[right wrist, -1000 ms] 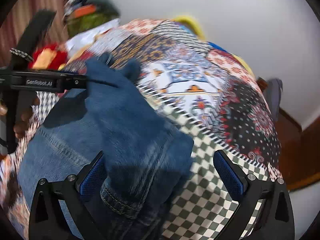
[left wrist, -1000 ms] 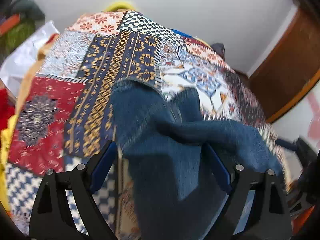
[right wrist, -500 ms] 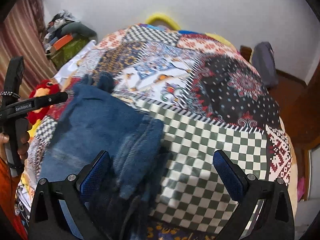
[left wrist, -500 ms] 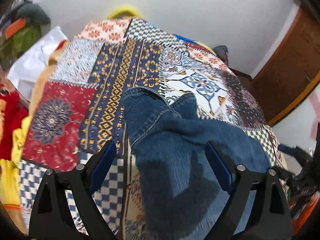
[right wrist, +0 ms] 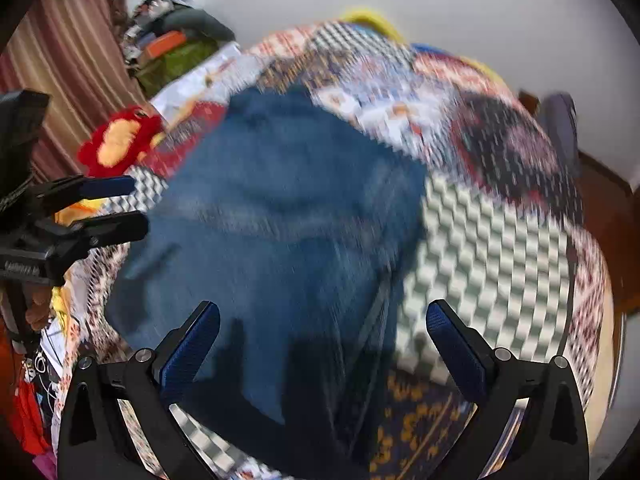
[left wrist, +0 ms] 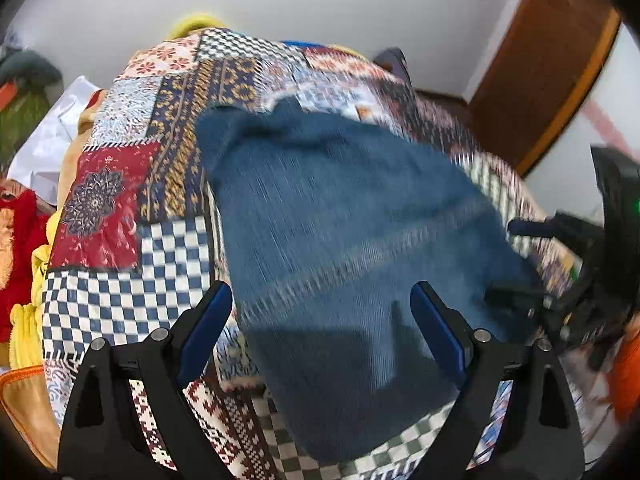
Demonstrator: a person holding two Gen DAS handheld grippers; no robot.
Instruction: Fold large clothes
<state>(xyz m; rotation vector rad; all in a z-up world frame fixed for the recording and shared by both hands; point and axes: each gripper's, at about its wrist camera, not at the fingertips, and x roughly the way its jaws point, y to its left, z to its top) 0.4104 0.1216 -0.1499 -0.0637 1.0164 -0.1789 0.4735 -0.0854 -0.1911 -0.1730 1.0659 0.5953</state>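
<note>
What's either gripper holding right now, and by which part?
Nothing. Left gripper and right gripper both stand open above the folded jeans, which lie loose on the patchwork bedspread.

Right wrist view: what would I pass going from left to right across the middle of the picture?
Left gripper → red plush toy → blue jeans → green-and-white checked patch of the patchwork bedspread → brown wooden floor.
</note>
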